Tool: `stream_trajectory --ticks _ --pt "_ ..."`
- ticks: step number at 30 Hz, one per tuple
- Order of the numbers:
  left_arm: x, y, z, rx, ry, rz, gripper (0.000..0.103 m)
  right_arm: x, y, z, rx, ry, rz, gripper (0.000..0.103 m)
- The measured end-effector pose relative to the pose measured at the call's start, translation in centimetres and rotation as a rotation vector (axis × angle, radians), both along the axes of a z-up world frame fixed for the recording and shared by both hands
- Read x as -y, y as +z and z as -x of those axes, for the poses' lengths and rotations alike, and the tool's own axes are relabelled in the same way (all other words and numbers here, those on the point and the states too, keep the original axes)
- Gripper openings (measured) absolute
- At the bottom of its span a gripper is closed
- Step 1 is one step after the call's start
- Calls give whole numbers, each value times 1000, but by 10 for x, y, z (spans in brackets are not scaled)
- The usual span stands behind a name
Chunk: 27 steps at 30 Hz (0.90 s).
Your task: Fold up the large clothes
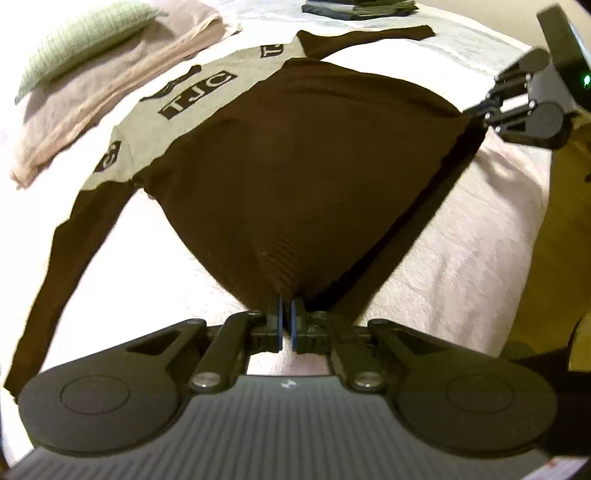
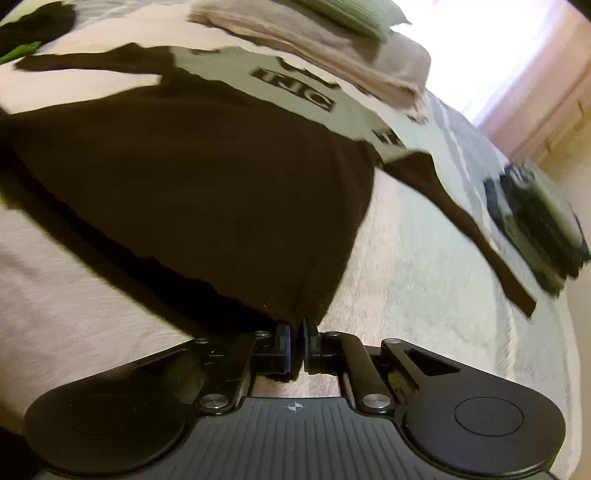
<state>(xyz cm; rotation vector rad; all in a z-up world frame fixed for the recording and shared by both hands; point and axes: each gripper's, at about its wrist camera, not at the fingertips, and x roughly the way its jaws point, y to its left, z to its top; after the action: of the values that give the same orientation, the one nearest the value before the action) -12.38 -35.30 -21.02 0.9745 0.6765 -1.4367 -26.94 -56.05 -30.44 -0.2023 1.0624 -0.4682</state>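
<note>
A dark brown sweater (image 1: 295, 155) with a grey chest band lettered "TJC" lies spread on a pale quilted bed (image 1: 461, 266), its sleeves stretched out to either side. My left gripper (image 1: 287, 299) is shut on one corner of the ribbed hem, which is lifted off the bed. In the right wrist view the same sweater (image 2: 192, 192) fills the middle, and my right gripper (image 2: 298, 325) is shut on the other hem corner. The right gripper (image 1: 476, 109) also shows at the right of the left wrist view, pinching that corner. The hem hangs taut between both.
A beige folded blanket (image 1: 92, 99) with a green pillow (image 1: 81, 40) on it lies beyond the sweater. A dark folded stack (image 1: 358, 7) sits at the far edge of the bed, seen also as a dark stack (image 2: 535, 229) beside the right sleeve. The bed edge and floor (image 1: 565, 258) lie to the right.
</note>
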Motion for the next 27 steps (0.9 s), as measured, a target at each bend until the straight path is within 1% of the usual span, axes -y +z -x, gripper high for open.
stream_trajectory --ticks 1,3,5,7,8,9,10,12,15,16,19,20,21,22,24,26,27 --pt "-2 -1 1 6 -8 -4 2 -3 -3 -1 -7 11 -2 2" --pt "-4 -9 0 24 -12 -22 2 -3 -21 -4 -57 22 -1 2" --pt "0 -24 -3 3 14 -58 2 7 -38 -5 -98 -5 -30 3" --pt "3 -34 -1 -3 11 -89 2 10 -42 -3 -114 -13 -35 4" --pt "3 -35 1 -6 9 -92 2 13 -38 1 -113 -30 -57 5" --pt "2 -33 2 -10 12 -95 2 16 -34 3 -115 -53 -77 14" --pt "1 -29 2 -14 21 -100 2 18 -28 7 -110 -80 -99 32" --pt "-1 -19 1 -29 52 -104 2 24 -9 15 -78 -147 -161 52" --pt "-5 5 -6 -66 151 -105 9 34 29 19 -11 -228 -253 54" --pt "-7 15 -9 -78 189 -99 11 36 42 16 13 -241 -272 54" --pt "-12 48 -20 -113 325 -74 13 40 82 4 88 -260 -310 56" --pt "-13 59 -24 -115 368 -64 19 40 94 -2 114 -256 -319 56" --pt "-15 69 -29 -113 408 -53 22 40 103 -8 132 -246 -322 57" --pt "-16 78 -34 -117 449 -42 28 39 111 -14 145 -231 -323 57" --pt "-21 95 -48 -135 540 -11 32 38 124 -33 161 -179 -320 57" --pt "-28 106 -64 -146 629 12 45 31 134 -54 174 -118 -310 57" --pt "-30 111 -72 -150 667 25 46 22 140 -62 182 -87 -303 57"
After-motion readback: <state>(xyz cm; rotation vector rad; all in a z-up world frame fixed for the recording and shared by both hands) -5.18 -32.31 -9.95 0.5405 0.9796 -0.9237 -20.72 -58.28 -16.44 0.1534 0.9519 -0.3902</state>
